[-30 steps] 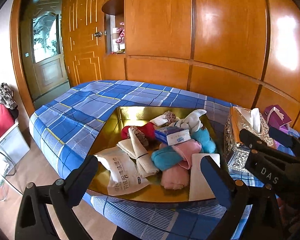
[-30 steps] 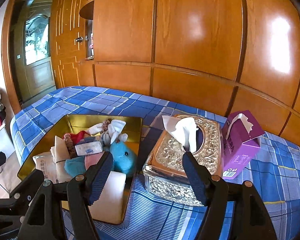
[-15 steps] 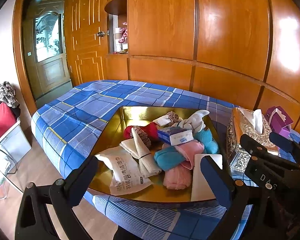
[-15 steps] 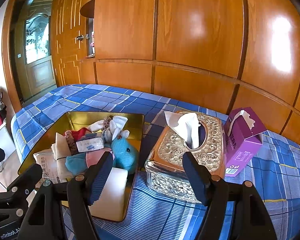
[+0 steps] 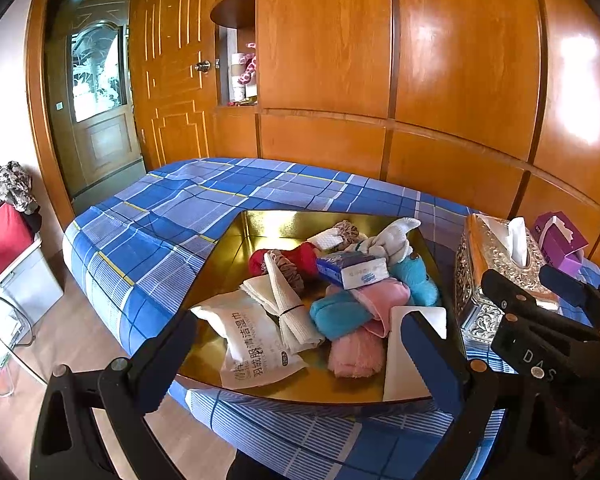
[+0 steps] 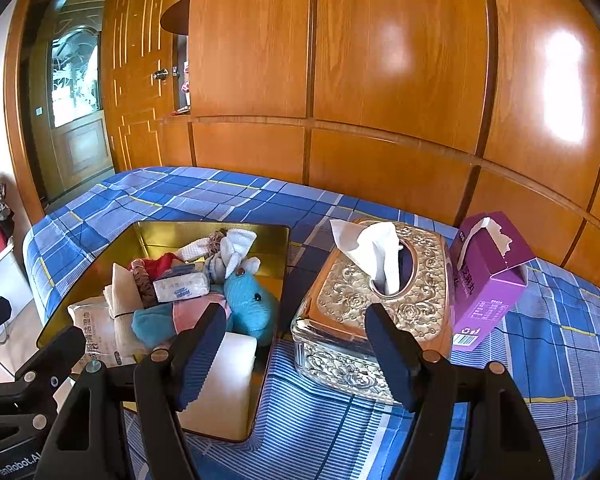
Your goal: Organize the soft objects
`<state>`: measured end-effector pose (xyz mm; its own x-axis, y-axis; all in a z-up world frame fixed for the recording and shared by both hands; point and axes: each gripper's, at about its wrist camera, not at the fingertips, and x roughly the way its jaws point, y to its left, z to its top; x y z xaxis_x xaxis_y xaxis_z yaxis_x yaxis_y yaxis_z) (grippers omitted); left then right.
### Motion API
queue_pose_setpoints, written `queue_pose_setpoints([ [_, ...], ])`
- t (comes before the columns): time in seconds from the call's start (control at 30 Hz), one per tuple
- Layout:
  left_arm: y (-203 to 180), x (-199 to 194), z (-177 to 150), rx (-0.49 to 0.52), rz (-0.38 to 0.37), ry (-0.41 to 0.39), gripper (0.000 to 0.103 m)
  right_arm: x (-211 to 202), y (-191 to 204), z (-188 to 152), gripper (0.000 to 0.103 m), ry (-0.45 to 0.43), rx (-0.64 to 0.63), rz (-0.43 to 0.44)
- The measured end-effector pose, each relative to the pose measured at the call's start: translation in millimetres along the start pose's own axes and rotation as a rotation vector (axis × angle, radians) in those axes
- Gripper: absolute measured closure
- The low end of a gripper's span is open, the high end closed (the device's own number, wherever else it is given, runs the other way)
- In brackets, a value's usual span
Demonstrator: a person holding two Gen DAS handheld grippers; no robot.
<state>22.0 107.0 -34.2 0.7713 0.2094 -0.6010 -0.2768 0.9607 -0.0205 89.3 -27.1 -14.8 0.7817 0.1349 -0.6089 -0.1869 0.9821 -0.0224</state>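
Observation:
A gold tray (image 5: 260,224) (image 6: 148,236) on the blue plaid bed holds a pile of soft things: a wet-wipe pack (image 5: 252,344), a rolled white cloth (image 5: 288,304), pink cloths (image 5: 360,344), a teal cloth (image 5: 336,316), a blue plush toy (image 6: 248,300), a tissue pack (image 5: 356,272), a red item (image 5: 300,258) and a white block (image 6: 224,384). My left gripper (image 5: 296,356) is open and empty above the tray's near edge. My right gripper (image 6: 296,344) is open and empty between the tray and the tissue box.
An ornate silver tissue box (image 6: 372,304) stands right of the tray, with a purple tissue carton (image 6: 488,276) beyond it. The blue plaid bed (image 5: 172,216) meets a wooden panelled wall behind. A door (image 5: 96,108) and a red box (image 5: 4,236) are at the left.
Both grippers have drawn back and risen slightly, so the tray and tissue box sit a little lower and farther in view. Nothing has been picked up.

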Motion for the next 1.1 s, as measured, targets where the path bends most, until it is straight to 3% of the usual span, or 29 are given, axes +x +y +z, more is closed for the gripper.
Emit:
queue_pose_setpoints([
  [0.9, 0.4, 1.0, -0.4, 0.000, 0.004, 0.004, 0.000, 1.6, 0.1, -1.5, 0.030, 0.006, -0.001, 0.000],
  [1.1, 2.1, -1.4, -1.0, -0.002, 0.018, -0.024, 0.001, 2.1, 0.5, -2.8, 0.030, 0.006, -0.006, 0.000],
])
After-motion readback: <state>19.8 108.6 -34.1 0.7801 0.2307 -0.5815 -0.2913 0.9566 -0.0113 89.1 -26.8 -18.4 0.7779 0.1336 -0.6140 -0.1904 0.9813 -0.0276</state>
